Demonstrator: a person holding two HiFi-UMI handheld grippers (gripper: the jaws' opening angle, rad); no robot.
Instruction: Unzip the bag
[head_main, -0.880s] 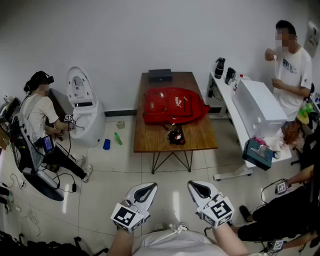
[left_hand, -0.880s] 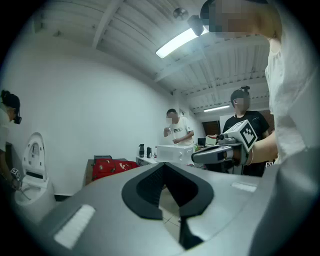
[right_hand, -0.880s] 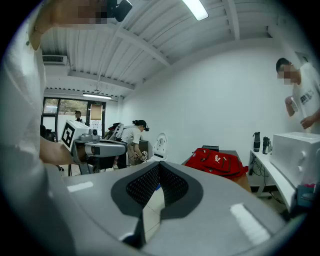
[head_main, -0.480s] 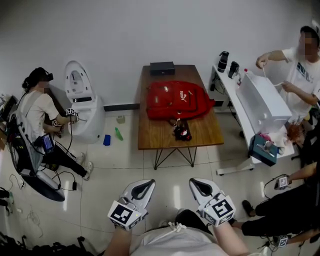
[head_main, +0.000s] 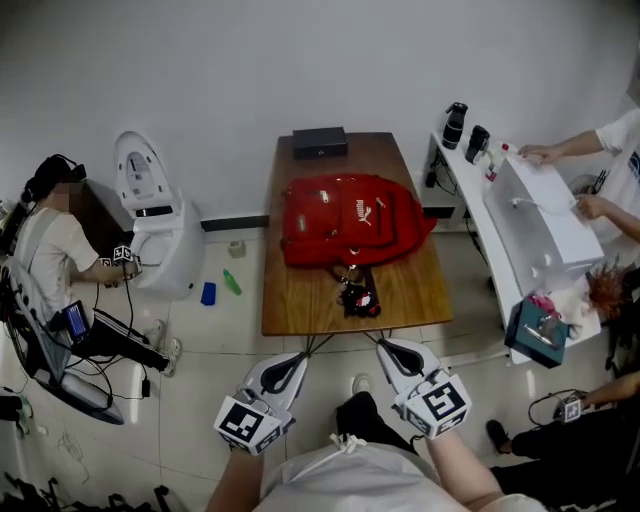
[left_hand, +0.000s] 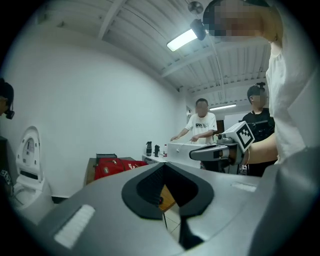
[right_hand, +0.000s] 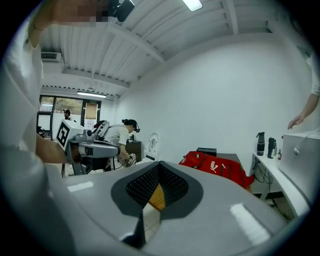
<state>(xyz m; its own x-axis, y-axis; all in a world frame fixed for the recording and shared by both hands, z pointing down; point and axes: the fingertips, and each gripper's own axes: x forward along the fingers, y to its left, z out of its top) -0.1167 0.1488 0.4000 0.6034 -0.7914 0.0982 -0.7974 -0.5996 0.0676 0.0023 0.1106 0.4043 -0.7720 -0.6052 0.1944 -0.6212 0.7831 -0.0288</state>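
A red backpack (head_main: 350, 220) lies flat on the middle of a wooden table (head_main: 300, 300), with a small black and red charm (head_main: 357, 297) on the wood just in front of it. My left gripper (head_main: 285, 372) and right gripper (head_main: 402, 355) hover side by side at the table's near edge, well short of the bag. Both are shut, jaws meeting at the tip, with nothing between them. In the left gripper view the backpack (left_hand: 115, 166) shows far ahead beyond my left gripper (left_hand: 162, 167). In the right gripper view the backpack (right_hand: 215, 166) lies ahead and to the right of my right gripper (right_hand: 159, 167).
A black box (head_main: 320, 141) sits at the table's far end. A white desk (head_main: 530, 225) with bottles (head_main: 455, 125) stands to the right, a person's arms over it. At the left a seated person (head_main: 50, 240) works beside a white device (head_main: 150, 230). Small bottles (head_main: 232, 282) lie on the floor.
I have walked toward the table; it and the bag now sit closer, and both grippers reach its near edge. The person at the right has slid mostly out of frame.
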